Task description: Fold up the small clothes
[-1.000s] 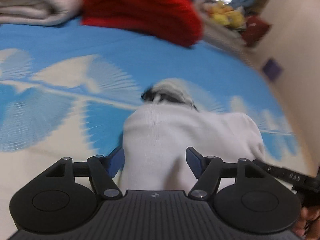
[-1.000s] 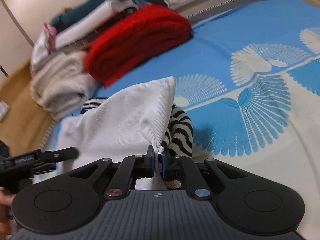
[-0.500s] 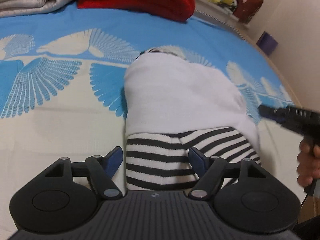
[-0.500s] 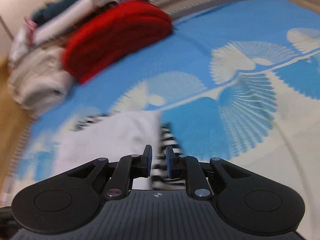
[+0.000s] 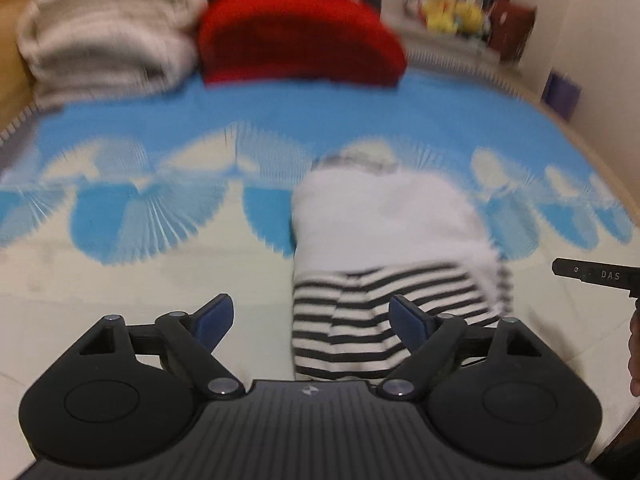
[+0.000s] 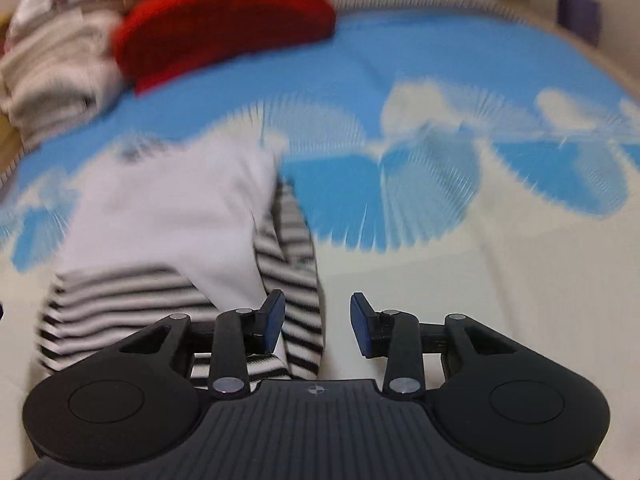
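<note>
A small white garment with black-and-white striped sleeves lies folded on the blue-and-cream bedspread. It also shows in the right wrist view. My left gripper is open and empty, above the striped near edge. My right gripper is open and empty, just right of the striped sleeve. Both views are motion-blurred. A part of the right gripper shows at the right edge of the left wrist view.
A folded red blanket and a folded cream blanket lie at the far side of the bed. Yellow soft toys sit at the back right. A wall runs along the right.
My right gripper has let go of the white garment corner, opened and pulled back. The garment now lies flat and folded. My left gripper has pulled back to the left.
</note>
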Demonstrator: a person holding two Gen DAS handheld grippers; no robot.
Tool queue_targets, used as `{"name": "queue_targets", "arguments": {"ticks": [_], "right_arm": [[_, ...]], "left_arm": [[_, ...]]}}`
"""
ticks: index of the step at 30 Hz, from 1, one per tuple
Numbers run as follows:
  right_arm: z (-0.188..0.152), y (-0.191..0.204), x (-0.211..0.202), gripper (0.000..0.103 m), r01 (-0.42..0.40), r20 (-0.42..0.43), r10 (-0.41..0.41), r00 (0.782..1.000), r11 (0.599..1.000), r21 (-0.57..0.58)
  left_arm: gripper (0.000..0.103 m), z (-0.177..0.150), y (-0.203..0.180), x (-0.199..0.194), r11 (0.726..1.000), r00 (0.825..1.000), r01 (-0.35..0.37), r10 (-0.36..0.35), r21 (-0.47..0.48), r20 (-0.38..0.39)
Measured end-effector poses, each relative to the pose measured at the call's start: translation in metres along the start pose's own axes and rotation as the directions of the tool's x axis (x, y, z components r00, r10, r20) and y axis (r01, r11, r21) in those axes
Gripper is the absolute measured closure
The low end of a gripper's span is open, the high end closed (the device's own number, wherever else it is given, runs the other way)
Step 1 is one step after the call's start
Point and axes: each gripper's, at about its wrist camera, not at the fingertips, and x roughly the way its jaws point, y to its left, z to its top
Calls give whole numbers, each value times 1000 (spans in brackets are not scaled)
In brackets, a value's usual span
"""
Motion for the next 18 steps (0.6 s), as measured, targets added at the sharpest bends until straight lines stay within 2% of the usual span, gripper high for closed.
{"name": "queue_targets", "arguments": {"ticks": [3,5,6,8,11,12,13,15,16,17,18], "right_arm": [[-2,11,-60,60,-47,117,49,992,999,-25],[-14,20,-103,47,-69,197,82,977,995,-74],[-22,25,-123,44,-77,231,97,968,992,-96],[-42,29,-157,38,-90,277,119,953,989,-115],[-78,33,-187,28,-85,305,112,946,991,-101],[-90,34,-192,28,-77,307,101,947,993,-88],[-101,37,-193,27,-71,304,91,948,994,-78],[-127,38,-189,27,-46,281,60,958,997,-58],[-137,39,-184,27,-25,251,39,967,998,-61],[-143,44,-176,28,4,210,13,978,997,-81],[-145,50,-171,28,26,193,-5,981,994,-103]], "left_arm": [[14,-12,-17,-54,1000,993,21,-23,19,115],[14,-27,-28,-87,999,983,40,-43,21,181],[13,-36,-32,-100,998,978,53,-57,23,202],[12,-56,-43,-125,999,973,32,-38,30,228],[12,-92,-54,-139,999,975,39,-42,20,220],[9,-105,-56,-136,999,977,43,-47,26,210],[2,-117,-58,-131,999,980,32,-39,37,196],[1,-142,-66,-116,996,986,-32,18,85,164],[1,-147,-70,-105,993,991,-68,56,99,118],[1,-147,-72,-98,994,995,-63,55,94,85],[1,-146,-73,-95,995,996,-37,30,88,84]]}}
